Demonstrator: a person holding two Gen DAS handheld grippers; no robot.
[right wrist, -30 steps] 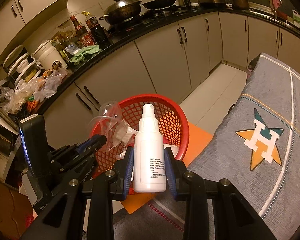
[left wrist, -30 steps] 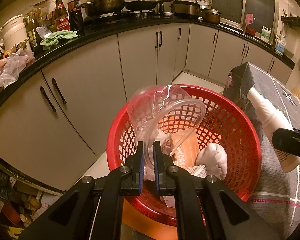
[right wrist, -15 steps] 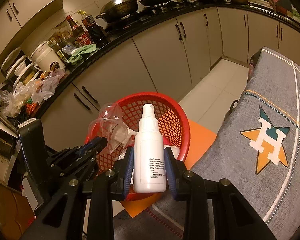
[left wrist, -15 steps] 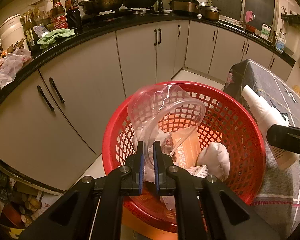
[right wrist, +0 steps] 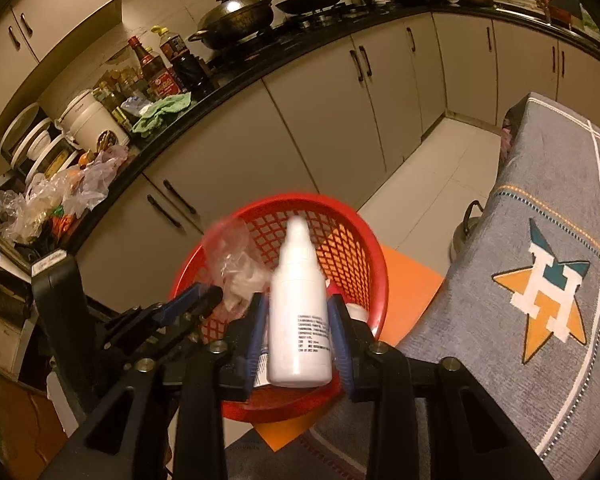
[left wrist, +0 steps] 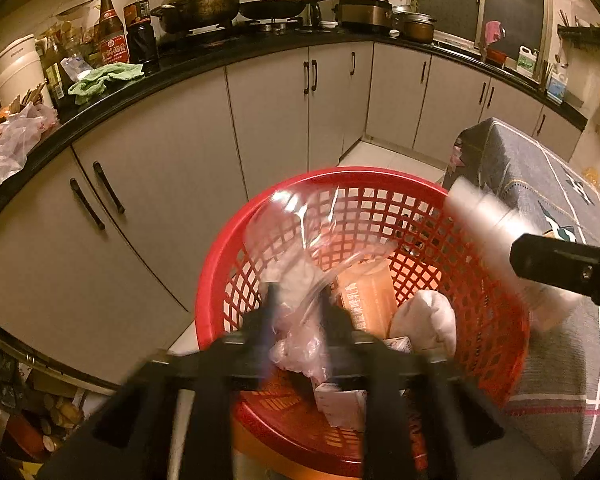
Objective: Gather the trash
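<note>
My left gripper [left wrist: 296,312] and right gripper [right wrist: 300,326] are both opening, dropping clear plastic [left wrist: 300,248] and white bottle [right wrist: 298,304] into the near red basket [left wrist: 500,320], which already holds trash.

Your right gripper [right wrist: 300,332] has its jaws opening around the upright white bottle [right wrist: 299,308], above the red basket [right wrist: 352,240]. Clear plastic [right wrist: 232,268] hangs left of the bottle, over that basket.

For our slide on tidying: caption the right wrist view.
Right tongs opening around a white bottle above the red basket.
</note>
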